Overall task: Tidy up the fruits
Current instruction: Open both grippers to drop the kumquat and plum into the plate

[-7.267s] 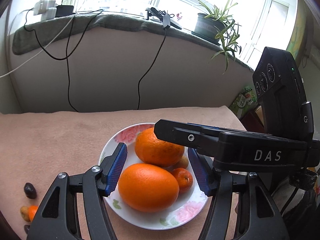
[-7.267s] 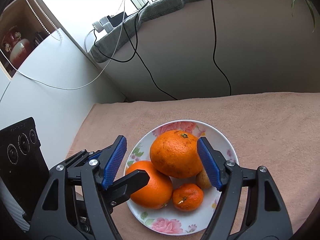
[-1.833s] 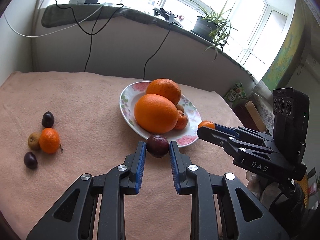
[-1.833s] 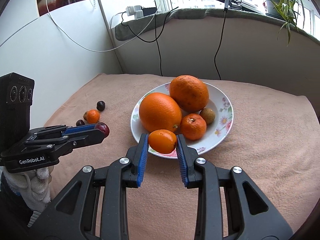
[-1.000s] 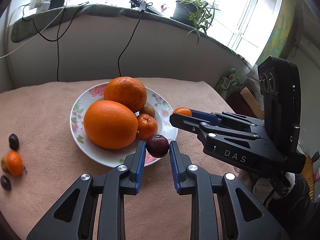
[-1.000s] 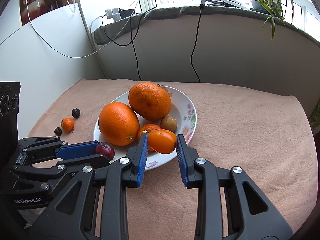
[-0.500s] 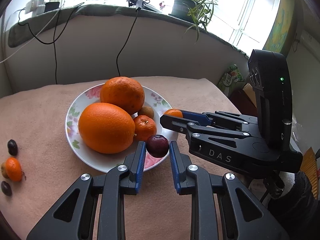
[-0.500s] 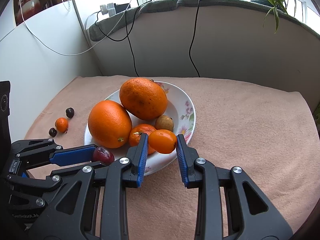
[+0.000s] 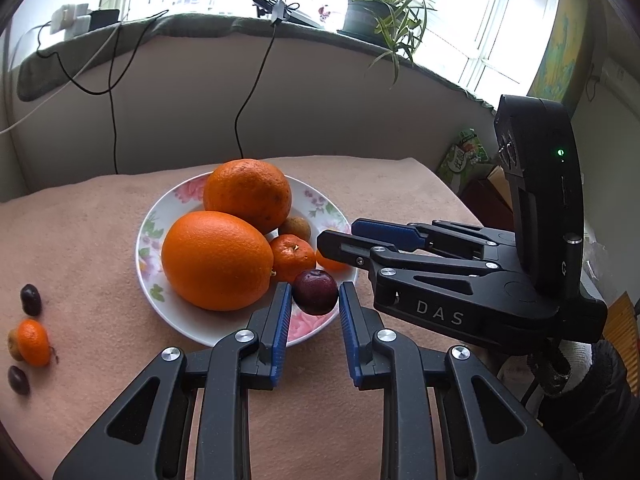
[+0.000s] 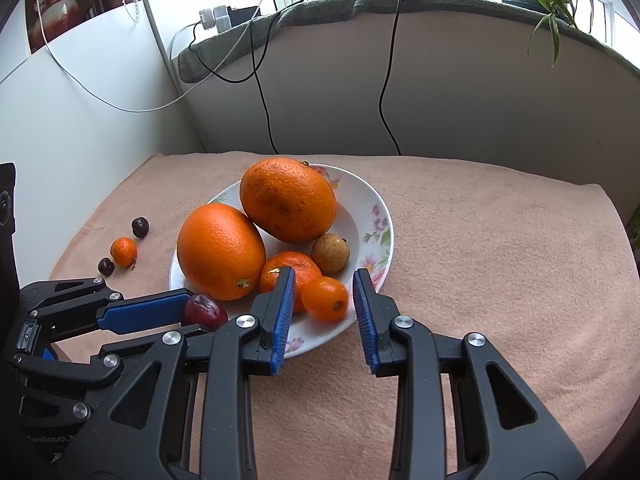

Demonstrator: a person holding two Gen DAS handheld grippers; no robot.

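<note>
Since half a second ago the right gripper (image 10: 323, 309) has let go: its jaws have just been opening, and the small orange fruit (image 10: 325, 298) they pinched now sits between the spread blue pads, clear of the right pad and at most brushing the left. It looks to rest on the near side of the plate (image 10: 380, 216), against the mandarin (image 10: 290, 270). That piece is, by my reading, delivered.

The left gripper (image 9: 312, 309) has kept its place and remains pressed onto the dark plum (image 9: 315, 291), held over the plate's near rim in the left wrist view. Releasing it there seems the next step; the risk is that the round fruit rolls off the shallow rim onto the surface (image 10: 500, 248).

Further in, the plate carries two large oranges (image 10: 221, 251) touching each other, with the mandarin and a small brown fruit (image 10: 330, 253) tucked beside them. Room on the near side is getting tight.

Off to the left on the cloth-covered surface, well apart from the plate, a small cluster waits: a little orange fruit (image 9: 34, 342), two dark plums (image 9: 31, 299), and a brownish one half hidden behind the orange. These are not yet gathered, so the job is partway along.

Beyond stand the ledge with cables (image 9: 256, 76) and a potted plant (image 9: 380, 12).
</note>
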